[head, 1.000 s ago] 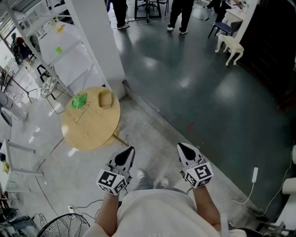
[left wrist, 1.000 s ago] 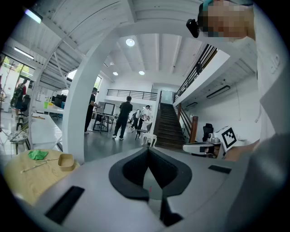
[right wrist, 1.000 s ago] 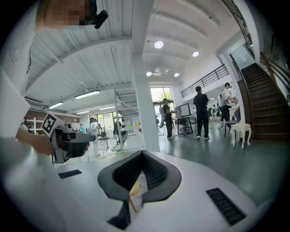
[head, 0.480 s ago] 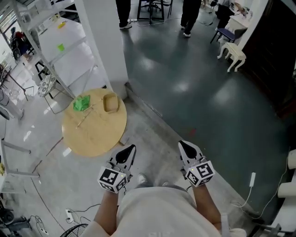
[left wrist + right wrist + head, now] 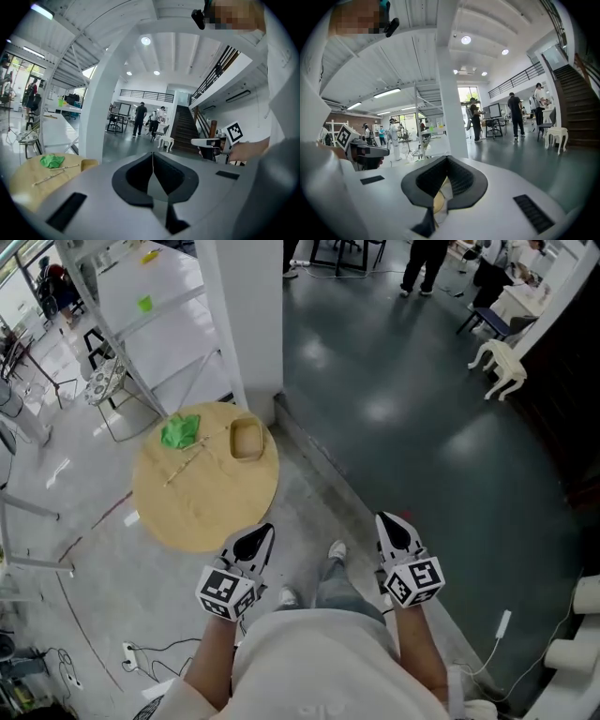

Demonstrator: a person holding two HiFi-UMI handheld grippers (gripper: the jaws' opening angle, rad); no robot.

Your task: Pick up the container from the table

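The container (image 5: 246, 439), a small tan open box, sits at the far right rim of the round wooden table (image 5: 202, 502); in the left gripper view it shows as the container (image 5: 89, 164) low at the left. A green cloth (image 5: 178, 432) and thin sticks (image 5: 192, 460) lie beside it. My left gripper (image 5: 262, 532) is held just short of the table's near edge, its jaws shut and empty, meeting in a line (image 5: 152, 157). My right gripper (image 5: 384, 519) hangs over the floor right of the table, tips together, nothing in it (image 5: 446, 158).
A white pillar (image 5: 248, 315) stands right behind the table, with white metal shelving (image 5: 141, 306) to its left. Cables and a power strip (image 5: 127, 652) lie on the floor at the left. A white stool (image 5: 502, 362) and several people stand far back.
The table and container have come closer and shifted right in the head view as the person walks up. Both grippers moved forward with the person and stayed shut.
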